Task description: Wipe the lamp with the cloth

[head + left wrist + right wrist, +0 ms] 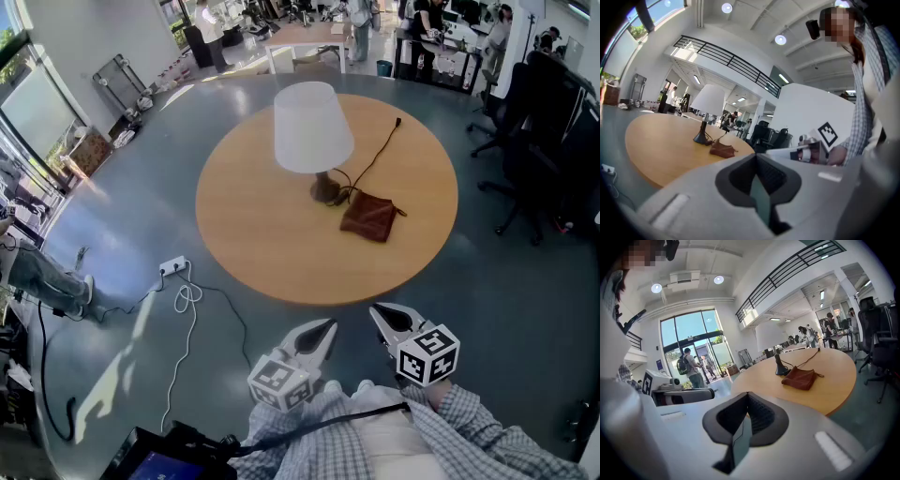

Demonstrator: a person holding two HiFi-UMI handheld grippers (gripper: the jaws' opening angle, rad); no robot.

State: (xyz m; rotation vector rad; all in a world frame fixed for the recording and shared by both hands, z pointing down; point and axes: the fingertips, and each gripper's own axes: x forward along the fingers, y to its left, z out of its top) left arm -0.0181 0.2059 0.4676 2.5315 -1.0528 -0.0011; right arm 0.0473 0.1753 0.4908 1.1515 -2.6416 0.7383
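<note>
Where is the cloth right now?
In the head view the brown cloth lies crumpled on the round table, just right of the lamp base and beside its cord.

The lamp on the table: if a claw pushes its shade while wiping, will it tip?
The lamp probably tips easily: its shade is wide and high over a small base. The shade looks thin, so it may dent. The cord lies slack, so it likely gives no support.

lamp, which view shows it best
The head view: the lamp stands whole, shade and base, seen from above. The left gripper view shows it whole but small; the right gripper view clearly shows only its dark base.
</note>
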